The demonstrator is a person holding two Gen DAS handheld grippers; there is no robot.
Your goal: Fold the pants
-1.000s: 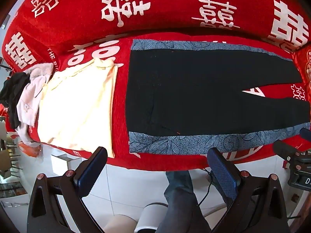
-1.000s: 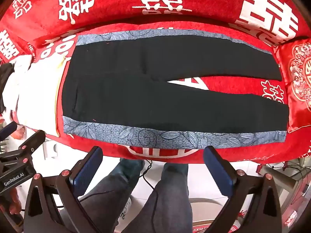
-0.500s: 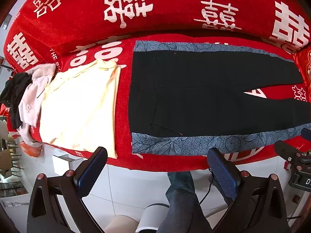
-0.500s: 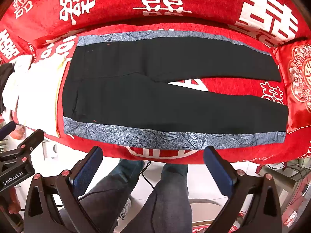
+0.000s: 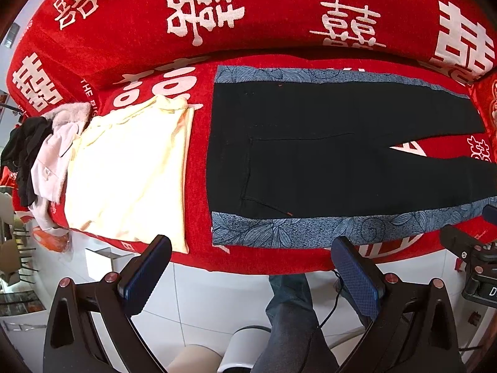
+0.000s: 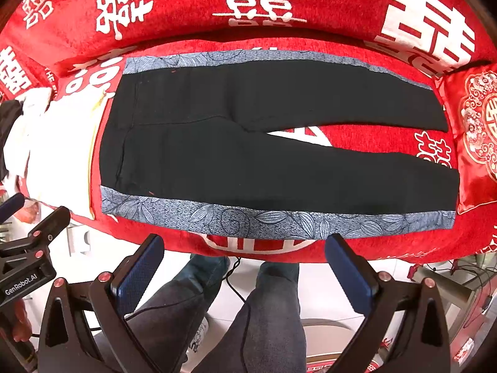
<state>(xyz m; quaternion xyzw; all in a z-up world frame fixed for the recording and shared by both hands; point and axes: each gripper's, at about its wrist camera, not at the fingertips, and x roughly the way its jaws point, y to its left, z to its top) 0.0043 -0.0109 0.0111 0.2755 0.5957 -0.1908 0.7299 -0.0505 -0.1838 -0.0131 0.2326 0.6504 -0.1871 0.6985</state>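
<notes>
Nothing moved, pants (image 6: pixel 248 155) flat, claws spread

- Black long pants (image 6: pixel 279 161) are showing a grey-blue side band (image 6: pixel 279 220) printed with dark leaf outlines, and tiny orange stitch marks are dotting the black cloth.
- The red plush sofa cover (image 5: pixel 279 9) is carrying large white double-happiness characters.
- A pale cream-yellow folded shirt (image 5: pixel 130 171) is glowing almost white under the light.
- A pale pink garment (image 5: pixel 49 168) is lying against a black bundle of cloth (image 5: pixel 25 152).
- The shiny red satin cushion (image 6: pixel 478 136) is displaying gold and white floral medallions.
- The gripper finger pads (image 6: pixel 136 273) are showing dark blue with a fine dotted texture, on black frames.
- The person's trousers (image 6: pixel 273 320) are looking grey-blue denim.
</notes>
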